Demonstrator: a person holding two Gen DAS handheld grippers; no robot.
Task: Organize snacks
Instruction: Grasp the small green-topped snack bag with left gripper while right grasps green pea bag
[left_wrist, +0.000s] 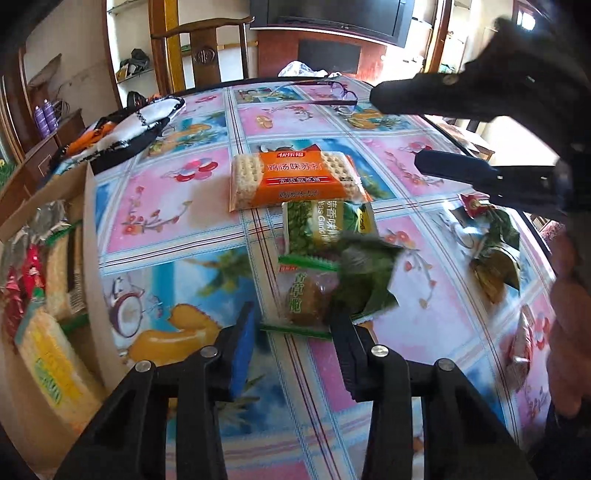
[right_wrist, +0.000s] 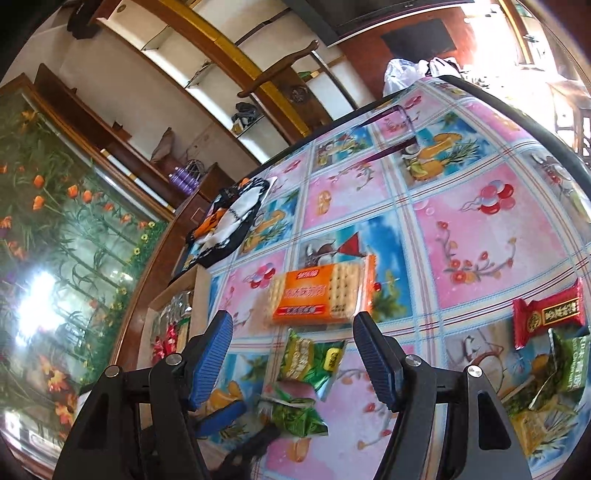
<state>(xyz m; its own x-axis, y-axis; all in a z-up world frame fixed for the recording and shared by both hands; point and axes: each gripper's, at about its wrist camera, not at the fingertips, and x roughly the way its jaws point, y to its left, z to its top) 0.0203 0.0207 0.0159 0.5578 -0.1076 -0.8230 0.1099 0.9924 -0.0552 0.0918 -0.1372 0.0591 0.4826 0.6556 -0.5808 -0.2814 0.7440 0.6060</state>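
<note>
Left gripper (left_wrist: 295, 332) low over the tabletop (left_wrist: 177, 206); jaws part-open, straddling the near end of a clear cake packet (left_wrist: 304, 295) with green seals, lower centre of the left wrist frame. I read no firm grip yet. A crumpled green wrapper (left_wrist: 365, 277) overlaps the packet's right side, blurred. Just above lie a green pea packet (left_wrist: 325, 229), then an orange cracker pack (left_wrist: 291, 179).

Right gripper (right_wrist: 291, 354) hovers higher, jaws wide open, holding nothing. In the right wrist frame a red snack packet (right_wrist: 550, 314) sits at right edge, apart from the cluster.

Cardboard box (left_wrist: 92, 266), left edge of the left wrist frame, already holds several snacks.

Handling, my judgement: film packets are light, slippery, crushable. I'd pinch the cake packet across its flat sealed end, gently, so the cake isn't squashed. The stiff cracker pack should be taken across its short width.
</note>
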